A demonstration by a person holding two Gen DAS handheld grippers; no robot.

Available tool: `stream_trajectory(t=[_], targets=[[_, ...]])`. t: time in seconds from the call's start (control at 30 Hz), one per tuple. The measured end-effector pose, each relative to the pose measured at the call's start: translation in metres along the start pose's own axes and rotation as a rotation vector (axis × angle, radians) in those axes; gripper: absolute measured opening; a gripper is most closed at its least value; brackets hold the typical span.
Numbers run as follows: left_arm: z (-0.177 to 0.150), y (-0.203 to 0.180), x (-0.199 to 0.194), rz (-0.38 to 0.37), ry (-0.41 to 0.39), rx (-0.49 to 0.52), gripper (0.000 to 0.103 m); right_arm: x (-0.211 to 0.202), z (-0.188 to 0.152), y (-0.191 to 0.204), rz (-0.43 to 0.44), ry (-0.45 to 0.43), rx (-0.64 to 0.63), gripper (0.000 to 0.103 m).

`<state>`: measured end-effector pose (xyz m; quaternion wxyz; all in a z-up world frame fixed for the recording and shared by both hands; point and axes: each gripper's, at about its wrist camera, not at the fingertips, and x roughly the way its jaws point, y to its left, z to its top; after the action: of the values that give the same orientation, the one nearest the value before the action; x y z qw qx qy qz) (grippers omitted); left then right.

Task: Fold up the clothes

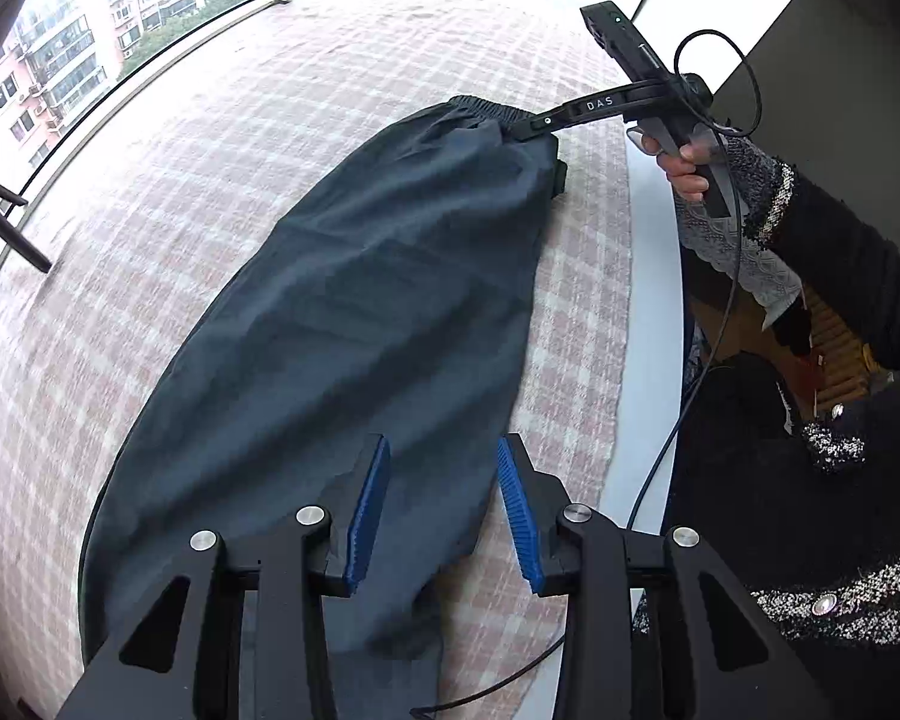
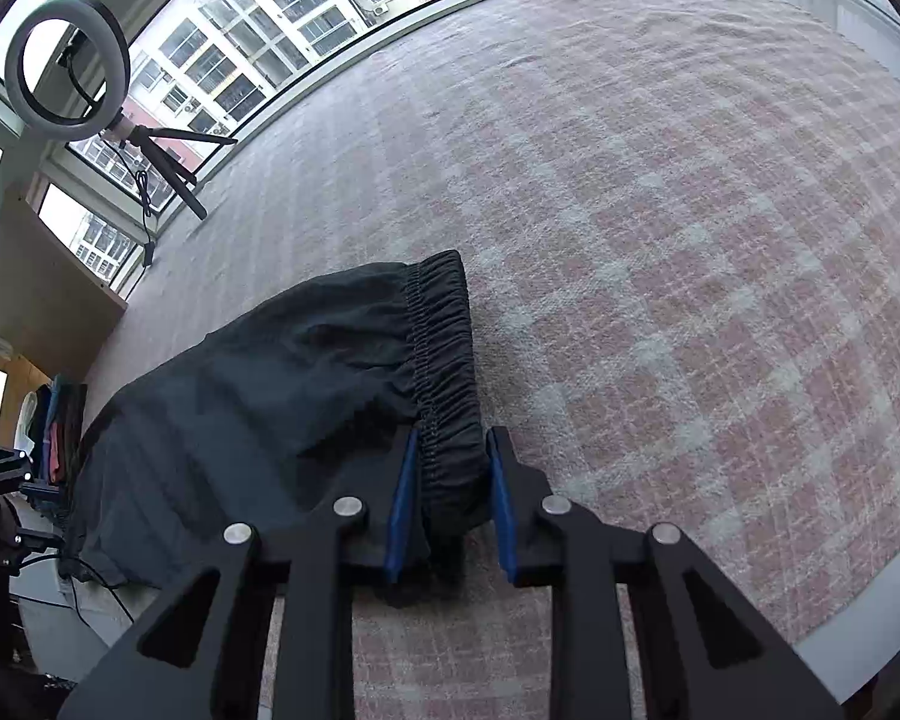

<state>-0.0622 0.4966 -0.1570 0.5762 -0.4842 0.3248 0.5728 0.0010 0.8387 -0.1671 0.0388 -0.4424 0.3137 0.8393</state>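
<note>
Windows with apartment blocks beyond are curving around a broad surface [image 2: 690, 240] covered by a pink and grey checked cloth [image 1: 270, 120]. Dark trousers [image 1: 378, 312] are lying folded lengthwise on that cloth, stretching from the near edge toward the windows. The right tongs [image 2: 447, 498] are clenching the gathered elastic waistband [image 2: 444, 348], with the blue pads [image 2: 402, 498] pressing the band from both sides. At the far end of the trousers from that waistband, the left tongs [image 1: 441, 510] are hanging released, jaws spread, just above the leg fabric; I cannot tell whether they are touching it. A ring light [image 2: 66, 66] on a small tripod is standing beyond the trousers, by the windows.
</note>
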Motion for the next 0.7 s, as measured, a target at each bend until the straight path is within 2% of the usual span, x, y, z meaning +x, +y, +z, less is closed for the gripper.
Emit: stream_trajectory(t=[0.03,0.07,0.17,0.27,0.3,0.4,0.47,0.53,0.57,0.6,0.67,0.7], targets=[[0.012,-0.005,0.007,-0.007,0.005,0.014,0.036,-0.005,-0.003,0.004,0.029,-0.014,0.006,0.018],[0.023,-0.008,0.013,-0.008,0.010,0.028,0.036,-0.010,-0.005,0.009,0.057,-0.028,0.012,0.010],[0.049,-0.009,0.028,-0.006,0.031,0.052,0.036,-0.025,-0.013,0.022,0.143,-0.071,0.029,0.009],[0.071,-0.007,0.045,0.004,0.058,0.069,0.036,-0.030,-0.022,0.027,0.213,-0.107,0.100,0.009],[0.077,-0.006,0.051,0.005,0.069,0.076,0.036,-0.025,-0.026,0.025,0.219,-0.096,0.131,0.009],[0.093,-0.006,0.072,0.010,0.102,0.106,0.036,0.012,-0.042,0.008,0.096,0.026,0.151,0.012],[0.098,-0.006,0.083,0.019,0.122,0.124,0.036,0.032,-0.053,-0.005,0.096,0.111,0.176,0.012],[0.100,-0.005,0.090,0.014,0.136,0.129,0.036,0.026,-0.058,-0.014,0.130,0.097,0.191,0.012],[0.099,-0.004,0.092,0.007,0.140,0.126,0.036,0.018,-0.057,-0.015,0.135,0.066,0.175,0.018],[0.098,-0.003,0.093,0.001,0.142,0.123,0.036,0.010,-0.053,-0.015,0.130,0.038,0.150,0.032],[0.097,-0.001,0.096,-0.009,0.147,0.115,0.036,-0.002,-0.039,-0.012,0.103,-0.013,0.087,0.049],[0.096,0.000,0.098,-0.011,0.151,0.107,0.036,-0.003,-0.031,-0.010,0.104,-0.019,0.061,0.050]])
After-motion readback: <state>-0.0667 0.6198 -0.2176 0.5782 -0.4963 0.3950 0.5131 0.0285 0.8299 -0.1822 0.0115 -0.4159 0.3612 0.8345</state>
